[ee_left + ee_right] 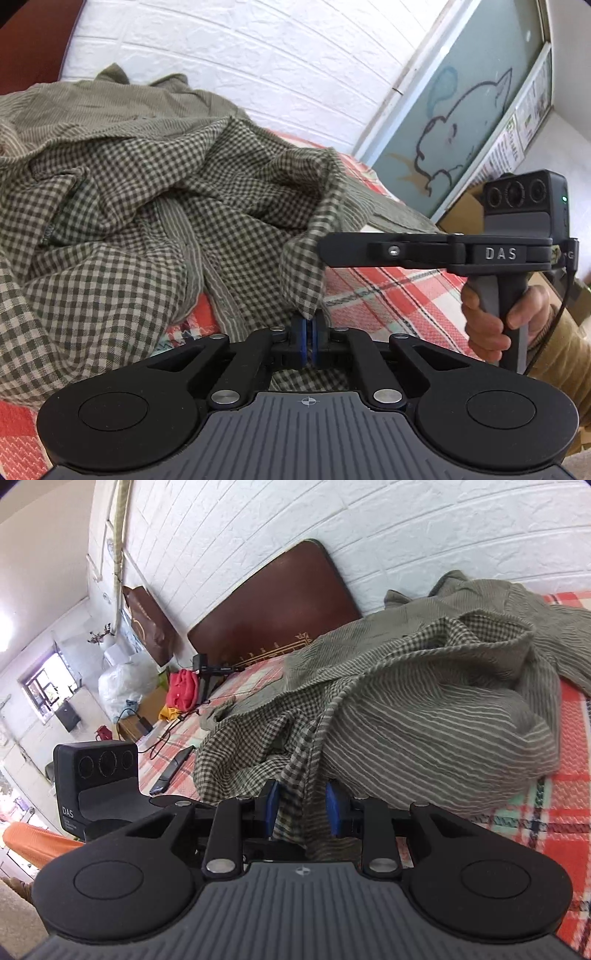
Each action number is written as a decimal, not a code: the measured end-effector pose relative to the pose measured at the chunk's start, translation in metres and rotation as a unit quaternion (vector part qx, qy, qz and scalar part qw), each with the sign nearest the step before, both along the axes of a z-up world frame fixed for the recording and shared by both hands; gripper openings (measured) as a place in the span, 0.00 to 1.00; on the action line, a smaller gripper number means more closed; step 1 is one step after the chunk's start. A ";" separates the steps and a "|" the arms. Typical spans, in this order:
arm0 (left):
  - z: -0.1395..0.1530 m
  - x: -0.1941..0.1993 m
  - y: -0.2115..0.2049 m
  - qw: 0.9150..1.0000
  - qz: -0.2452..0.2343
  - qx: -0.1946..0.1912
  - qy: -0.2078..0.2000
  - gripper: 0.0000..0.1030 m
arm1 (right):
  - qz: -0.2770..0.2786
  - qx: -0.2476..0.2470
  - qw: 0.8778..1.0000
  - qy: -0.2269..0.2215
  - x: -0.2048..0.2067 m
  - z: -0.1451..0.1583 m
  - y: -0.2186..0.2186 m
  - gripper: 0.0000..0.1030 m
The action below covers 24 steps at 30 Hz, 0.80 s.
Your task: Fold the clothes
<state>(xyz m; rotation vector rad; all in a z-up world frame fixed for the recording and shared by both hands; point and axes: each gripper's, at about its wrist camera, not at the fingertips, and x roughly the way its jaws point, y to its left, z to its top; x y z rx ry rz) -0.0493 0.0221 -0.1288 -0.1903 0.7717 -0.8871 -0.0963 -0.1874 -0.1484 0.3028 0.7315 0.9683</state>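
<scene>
Shirt [129, 177] fabric, olive checked on one face and striped on the other, is lying crumpled in a heap on the red plaid bedspread [388, 295], close to the white brick wall [221, 48]. It is looking light, thin and floppy, so it is likely sagging wherever it is not supported and sliding little on the cloth beneath.

In the left wrist view, the left gripper [308, 332] is pinching a hanging corner of the checked cloth, its blue pads pressed together on it. In the same view the right gripper [325, 251] is reaching in from the side, a hand [495, 314] gripping its handle. In its own view, the right gripper [301, 808] is standing partly apart, with a fold of fabric draping between the pads; whether they are pressing on it I cannot tell.

Judging by the limpness, hems, corners and seams are offering the firmest hold, and two well-separated points along one edge would be stretching it flat for folding.
</scene>
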 end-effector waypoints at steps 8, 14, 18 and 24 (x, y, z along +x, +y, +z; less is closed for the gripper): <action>0.009 -0.011 0.002 1.000 -0.015 -0.007 -0.019 0.00 | -0.020 -0.028 0.999 -0.004 -0.012 0.017 -0.005 0.02; 0.022 -0.027 -0.003 0.998 -0.044 -0.021 -0.036 0.61 | -0.086 -0.045 0.995 -0.010 -0.038 0.033 -0.043 0.02; 0.025 -0.044 0.002 0.998 -0.035 0.014 -0.053 0.61 | -0.144 -0.058 0.988 0.009 -0.054 0.035 -0.072 0.02; 0.016 -0.073 0.005 0.989 -0.050 0.102 -0.089 0.61 | -0.214 -0.076 0.972 0.057 -0.072 0.025 -0.100 0.02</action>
